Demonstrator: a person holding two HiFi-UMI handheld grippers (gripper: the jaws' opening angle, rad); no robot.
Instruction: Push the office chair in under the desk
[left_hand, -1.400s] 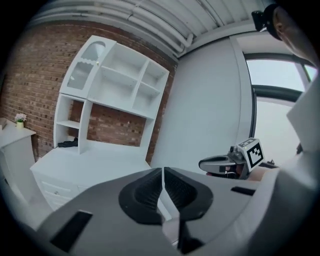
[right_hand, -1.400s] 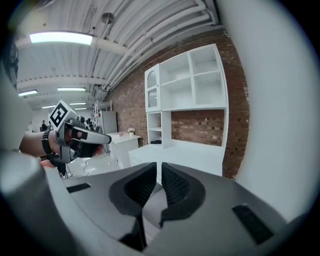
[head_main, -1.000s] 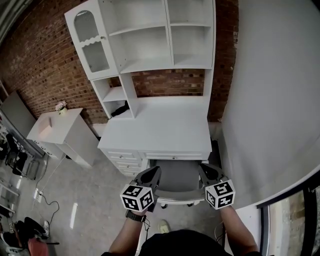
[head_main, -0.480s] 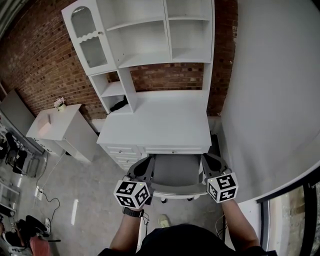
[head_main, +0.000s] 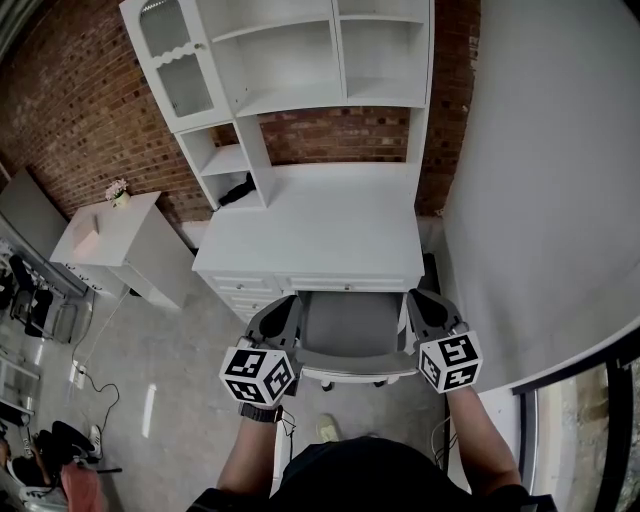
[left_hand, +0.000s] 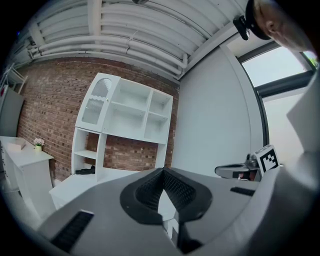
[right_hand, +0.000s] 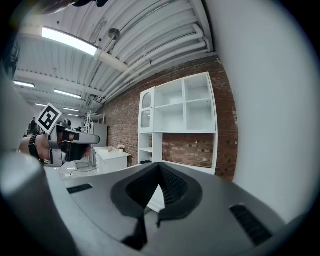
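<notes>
In the head view, your left gripper (head_main: 279, 318) and right gripper (head_main: 424, 308) sit low in the frame, one along each side of the office chair (head_main: 351, 327). The chair is at lower centre, its grey seat meeting the front edge of the white desk (head_main: 320, 235) and its pale back rim towards you. It stands in the knee gap to the right of the drawers (head_main: 248, 305). From above you cannot tell whether either gripper actually touches the chair. In the left gripper view, your left gripper (left_hand: 162, 171) has its jaws brought together at the tips with nothing between them, and only the desk shows through the narrow slit behind. The right gripper (left_hand: 243, 170) shows at that view's right edge. In the right gripper view, your right gripper (right_hand: 159, 166) is likewise closed tip to tip and empty, with the left gripper (right_hand: 67, 142) at the left edge. A white hutch (head_main: 290, 60) rises from the desk's far side against the brick wall (head_main: 70, 120). A side cabinet (head_main: 110, 240) stands at the left, with a small flower pot (head_main: 117, 191) on top.
</notes>
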